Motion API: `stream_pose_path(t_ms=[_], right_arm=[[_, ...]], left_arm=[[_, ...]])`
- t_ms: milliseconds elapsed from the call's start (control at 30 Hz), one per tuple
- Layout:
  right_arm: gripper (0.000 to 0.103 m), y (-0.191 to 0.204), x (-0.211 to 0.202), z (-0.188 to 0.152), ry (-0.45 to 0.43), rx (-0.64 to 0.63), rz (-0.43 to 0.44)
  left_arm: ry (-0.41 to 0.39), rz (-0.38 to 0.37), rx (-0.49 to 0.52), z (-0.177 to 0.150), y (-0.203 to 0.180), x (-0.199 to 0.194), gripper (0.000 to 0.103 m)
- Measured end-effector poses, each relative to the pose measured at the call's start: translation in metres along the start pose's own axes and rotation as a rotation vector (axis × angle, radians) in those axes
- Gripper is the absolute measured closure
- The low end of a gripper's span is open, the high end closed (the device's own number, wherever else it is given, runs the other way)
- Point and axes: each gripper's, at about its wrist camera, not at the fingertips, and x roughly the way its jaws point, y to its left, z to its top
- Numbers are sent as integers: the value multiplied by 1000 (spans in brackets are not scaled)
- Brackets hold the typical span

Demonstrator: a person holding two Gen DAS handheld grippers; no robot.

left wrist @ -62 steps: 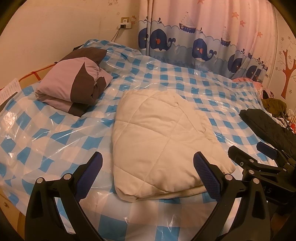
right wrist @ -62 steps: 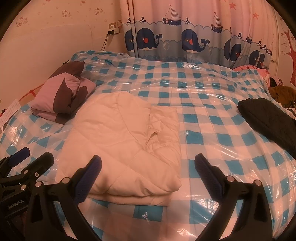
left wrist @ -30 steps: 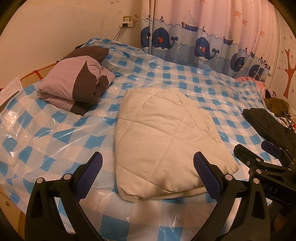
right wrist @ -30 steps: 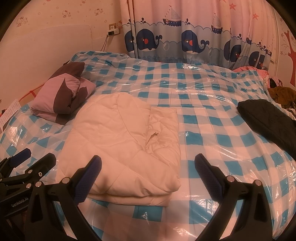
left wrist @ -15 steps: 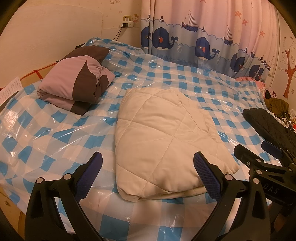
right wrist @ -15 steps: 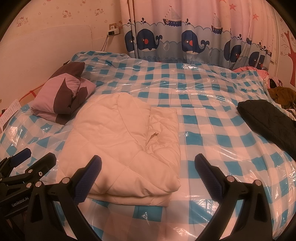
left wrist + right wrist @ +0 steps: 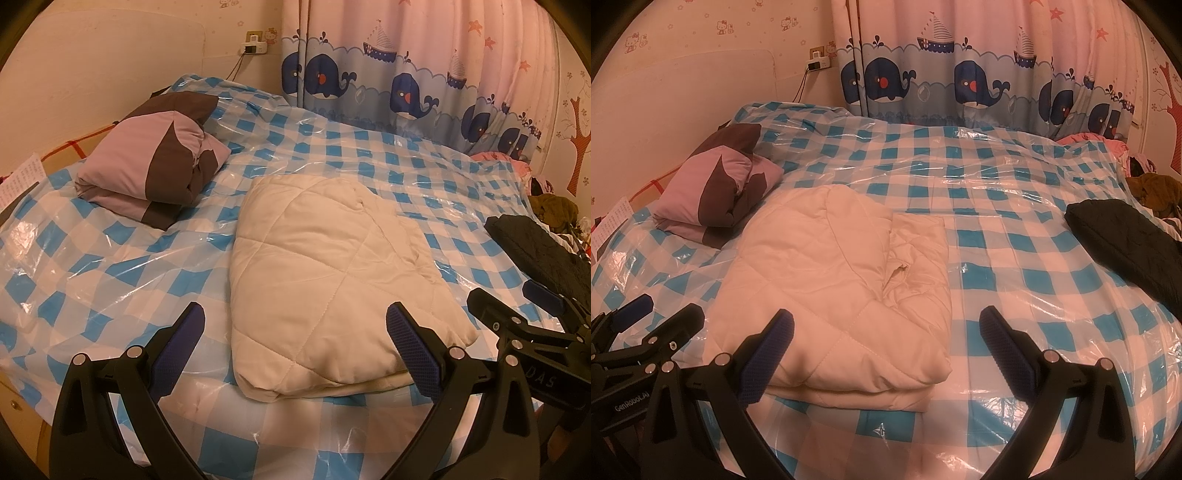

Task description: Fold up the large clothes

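- Almost nothing has shifted over the last 2 seconds: the cream quilted padded garment (image 7: 332,280) stays folded on the blue-checked, plastic-covered bed (image 7: 110,266).
- Left gripper (image 7: 295,338) and right gripper (image 7: 886,338) hover with jaws wide apart, empty; this fold looks finished.

Cream quilted garment (image 7: 325,280): soft matt cloth with stitched seams. Bed cover (image 7: 110,266): checked fabric under glossy, wrinkled clear plastic sheet. Folded purple-brown bundle (image 7: 151,173): smooth matt cloth. Left gripper (image 7: 295,343): matt black plastic, textured blue pads (image 7: 410,347), metal rivets.
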Motion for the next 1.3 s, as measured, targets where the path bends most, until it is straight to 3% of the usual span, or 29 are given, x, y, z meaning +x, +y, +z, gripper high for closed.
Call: stream_pose_path(t_ms=[233,800,1000,1300], right_arm=[[7,-1,-1,1,-1,-1,0],[7,-9,-4,3,-4,4,0],[7,-10,-3,3,-4,2,2],[7,-26,-16,5,-17,29,-8]], left_arm=[[42,6,-3,0,3,8,8],[47,-18,14,7,4,11,8],[105,-51,2,8,0,20,8],[81,-55,22,14,-8,13,8]])
